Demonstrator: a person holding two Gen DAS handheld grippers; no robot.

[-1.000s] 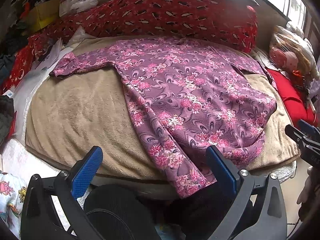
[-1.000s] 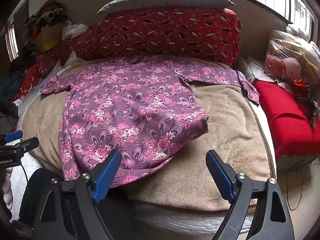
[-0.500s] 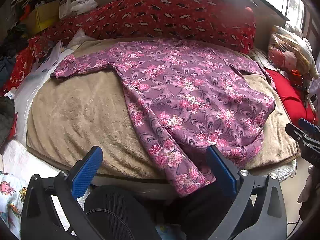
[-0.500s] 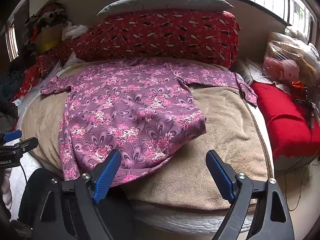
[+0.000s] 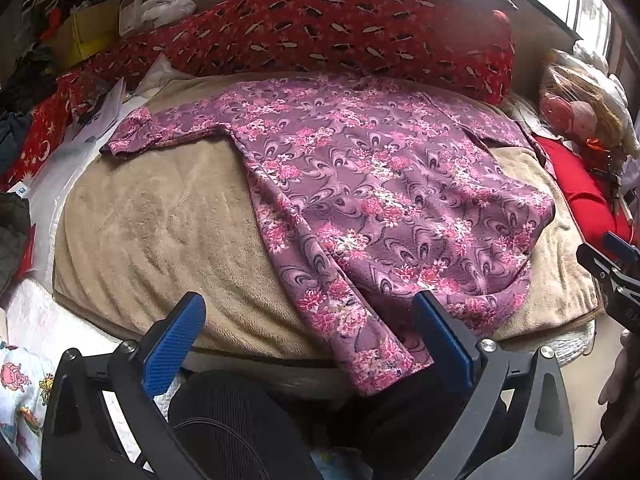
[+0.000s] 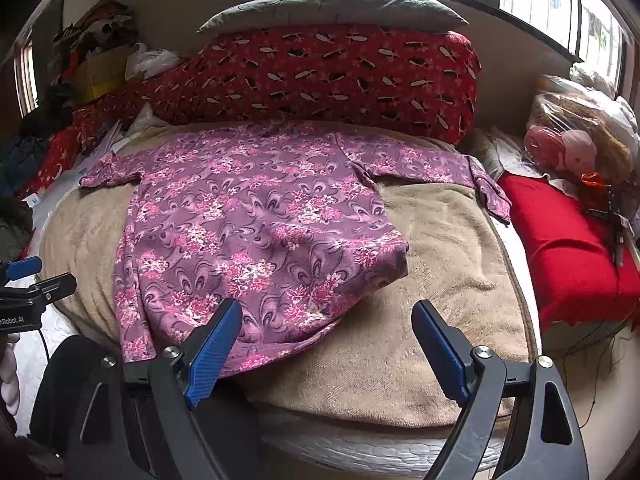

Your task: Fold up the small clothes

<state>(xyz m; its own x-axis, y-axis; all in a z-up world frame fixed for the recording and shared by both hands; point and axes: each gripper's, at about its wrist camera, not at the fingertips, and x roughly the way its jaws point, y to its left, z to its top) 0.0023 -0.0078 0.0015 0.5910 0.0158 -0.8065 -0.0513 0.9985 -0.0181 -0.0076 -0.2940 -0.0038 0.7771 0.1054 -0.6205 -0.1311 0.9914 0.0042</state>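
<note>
Barely anything has shifted over the last second: both of my grippers have eased slightly toward the bed, and the purple floral garment (image 5: 384,200) has not moved. It lies spread on the beige blanket (image 5: 160,220), neckline toward the red patterned bolster (image 6: 340,76), both sleeves out to the sides, and its near-left hem corner hangs over the bed's front edge. My left gripper (image 5: 308,328) is spread wide and holds nothing; its right blue pad (image 5: 438,332) sits just in front of that hanging corner. My right gripper (image 6: 328,336) is likewise wide open and empty, its left pad (image 6: 216,344) in front of the near hem. I judge that no fold has been started and that the task stands at the approach to a first grasp.

Visibility limits:
- The near-right hem is rumpled, possibly turned under; I cannot tell which.
- Whether either pad touches the cloth cannot be determined.
- The far collar is partly hidden against the bolster.
- The clutter at both bed edges is too distorted to identify.
</note>
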